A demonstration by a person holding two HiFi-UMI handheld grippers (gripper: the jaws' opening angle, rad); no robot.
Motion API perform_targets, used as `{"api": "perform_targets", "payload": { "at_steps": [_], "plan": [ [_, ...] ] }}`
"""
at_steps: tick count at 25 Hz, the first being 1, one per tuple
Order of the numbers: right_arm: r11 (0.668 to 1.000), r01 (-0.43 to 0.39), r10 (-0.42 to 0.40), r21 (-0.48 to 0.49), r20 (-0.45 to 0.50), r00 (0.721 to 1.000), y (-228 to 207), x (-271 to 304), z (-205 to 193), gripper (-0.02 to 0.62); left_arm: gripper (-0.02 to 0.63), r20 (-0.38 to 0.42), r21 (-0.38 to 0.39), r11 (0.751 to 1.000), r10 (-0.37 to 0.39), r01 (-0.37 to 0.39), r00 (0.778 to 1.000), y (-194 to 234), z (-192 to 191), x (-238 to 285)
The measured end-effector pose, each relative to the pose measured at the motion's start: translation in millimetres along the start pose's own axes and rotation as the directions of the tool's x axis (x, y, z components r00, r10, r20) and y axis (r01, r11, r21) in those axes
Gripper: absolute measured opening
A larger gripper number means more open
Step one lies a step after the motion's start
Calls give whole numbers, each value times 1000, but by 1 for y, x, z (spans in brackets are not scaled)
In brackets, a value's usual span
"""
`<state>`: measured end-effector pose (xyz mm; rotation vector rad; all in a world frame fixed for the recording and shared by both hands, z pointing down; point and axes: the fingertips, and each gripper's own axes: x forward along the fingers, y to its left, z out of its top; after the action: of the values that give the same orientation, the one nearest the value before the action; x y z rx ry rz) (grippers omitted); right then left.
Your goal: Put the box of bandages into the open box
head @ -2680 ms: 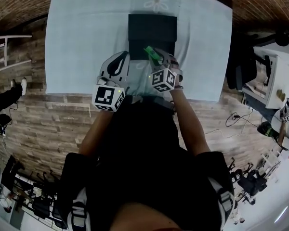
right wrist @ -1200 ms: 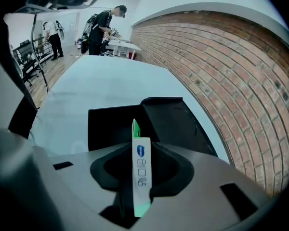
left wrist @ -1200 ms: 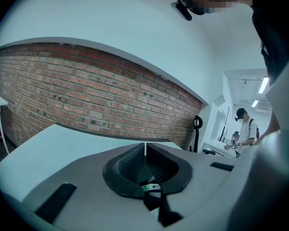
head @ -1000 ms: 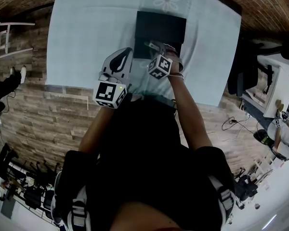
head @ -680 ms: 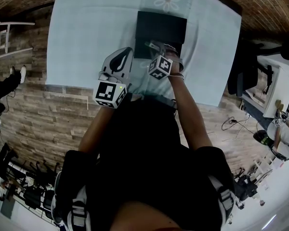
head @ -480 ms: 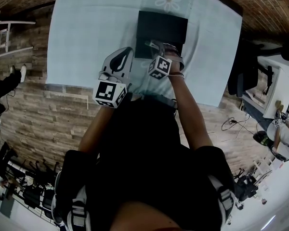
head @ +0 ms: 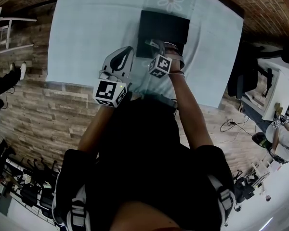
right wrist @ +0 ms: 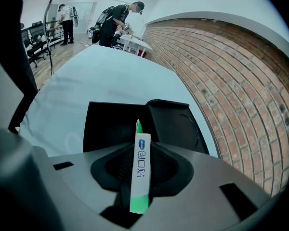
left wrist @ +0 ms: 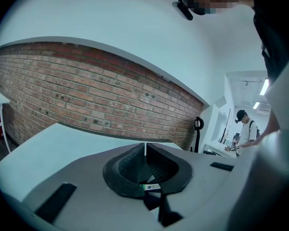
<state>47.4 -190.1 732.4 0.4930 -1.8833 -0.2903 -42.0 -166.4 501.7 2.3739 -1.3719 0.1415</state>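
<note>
A slim white and green box of bandages (right wrist: 141,170) stands edge-on between the pads of my right gripper (right wrist: 141,150), which is shut on it. In the head view the right gripper (head: 155,47) hangs over the near edge of the open black box (head: 164,27) and tilts steeply down. In the right gripper view the black box (right wrist: 113,121) lies just beyond the bandage box, with its lid (right wrist: 176,124) raised at the right. My left gripper (head: 117,66) hovers left of the black box over the table; in its own view the left gripper (left wrist: 145,149) is shut with nothing between its jaws.
A pale blue cloth with a flower print (head: 172,1) covers the table (head: 86,28). A brick wall (right wrist: 241,90) runs along the table's far side. People stand at desks (right wrist: 118,18) further off. A wooden floor (head: 43,114) lies below the table's near edge.
Since the earliest frame my right gripper has carried the bandage box forward over the black box and rolled it edge-on. Over the last second both hands hardly moved.
</note>
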Motion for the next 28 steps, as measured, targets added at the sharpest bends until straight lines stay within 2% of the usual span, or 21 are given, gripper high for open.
{"api": "perform_targets", "payload": {
  "at_steps": [3, 28],
  "plan": [
    [1000, -18, 18, 0, -10, 1000, 3, 2, -3, 132, 38, 1, -2, 1000, 2, -2, 1000, 0, 0, 0],
    [995, -60, 59, 81, 10, 998, 16, -18, -1, 141, 38, 24, 2, 1000, -18, 18, 1000, -7, 5, -9]
  ]
}}
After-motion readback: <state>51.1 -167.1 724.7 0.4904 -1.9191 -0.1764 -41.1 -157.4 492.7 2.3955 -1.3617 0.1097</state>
